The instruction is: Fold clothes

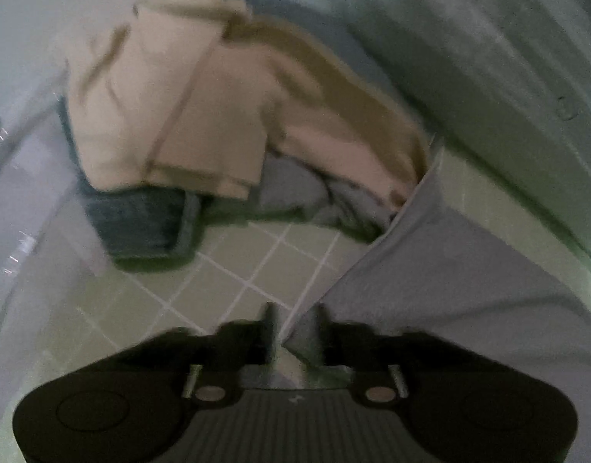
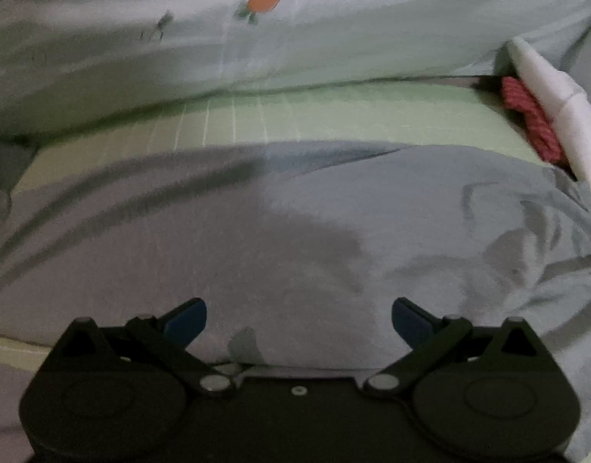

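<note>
Left tongs point(image 1: 293, 332) pinch grey cloth point(image 1: 450, 270); right tongs point(image 2: 299, 320) gape empty.

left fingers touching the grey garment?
Touching. The left wrist view shows the grey garment's edge running between the left gripper's fingers, lying against the right-hand one.

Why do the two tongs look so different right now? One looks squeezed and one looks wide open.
The left tongs have jaws close together with an edge of the grey garment between them; the right tongs stand wide apart with nothing between them. The left fingers look dark grey; the right fingertips are blue. Both point down at that grey cloth on the green checked sheet.
</note>
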### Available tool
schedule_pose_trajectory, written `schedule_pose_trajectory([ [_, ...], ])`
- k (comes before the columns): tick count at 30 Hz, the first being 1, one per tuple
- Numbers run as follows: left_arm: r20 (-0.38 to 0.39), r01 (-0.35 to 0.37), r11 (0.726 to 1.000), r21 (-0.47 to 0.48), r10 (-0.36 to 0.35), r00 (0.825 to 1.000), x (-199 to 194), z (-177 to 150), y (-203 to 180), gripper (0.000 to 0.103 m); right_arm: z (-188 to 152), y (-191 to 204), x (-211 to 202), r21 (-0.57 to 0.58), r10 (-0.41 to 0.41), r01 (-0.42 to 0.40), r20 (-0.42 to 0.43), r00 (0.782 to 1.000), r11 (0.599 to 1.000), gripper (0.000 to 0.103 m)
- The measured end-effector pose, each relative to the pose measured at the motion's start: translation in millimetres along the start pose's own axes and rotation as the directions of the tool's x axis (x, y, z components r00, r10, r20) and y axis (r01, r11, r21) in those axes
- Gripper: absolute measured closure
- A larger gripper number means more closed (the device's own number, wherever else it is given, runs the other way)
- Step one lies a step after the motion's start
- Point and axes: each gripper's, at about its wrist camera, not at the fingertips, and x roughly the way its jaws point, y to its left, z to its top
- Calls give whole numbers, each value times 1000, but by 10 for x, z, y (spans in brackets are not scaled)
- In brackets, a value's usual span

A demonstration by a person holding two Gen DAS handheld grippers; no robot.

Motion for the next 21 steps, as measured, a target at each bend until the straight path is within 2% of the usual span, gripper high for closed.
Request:
schedule_pose_trajectory([
  [1,28,-3,1000,13,3,1000,-110,-60,-107,40,-7,-64,-76,15,6,-6,19,1000,1000,0],
  [2,52,-1,1000,21,0,999,-204,-134,-209,30,-25,-145,-153,30,9,-10,36,999,1000,0],
  [5,85,17,998,60,-22,996,-454,-407,-467,21,-129,-447,-374,65,-1,-4,85,996,998,0],
  [9,74,28,993,112,-36,997,-687,-855,-734,19,-332,-930,-535,114,-37,26,91,995,993,0],
  [21,-80,24,984,176,-10,997,-1034,-2480,-1617,19,-748,-2450,-708,201,-102,101,-7,995,974,0],
])
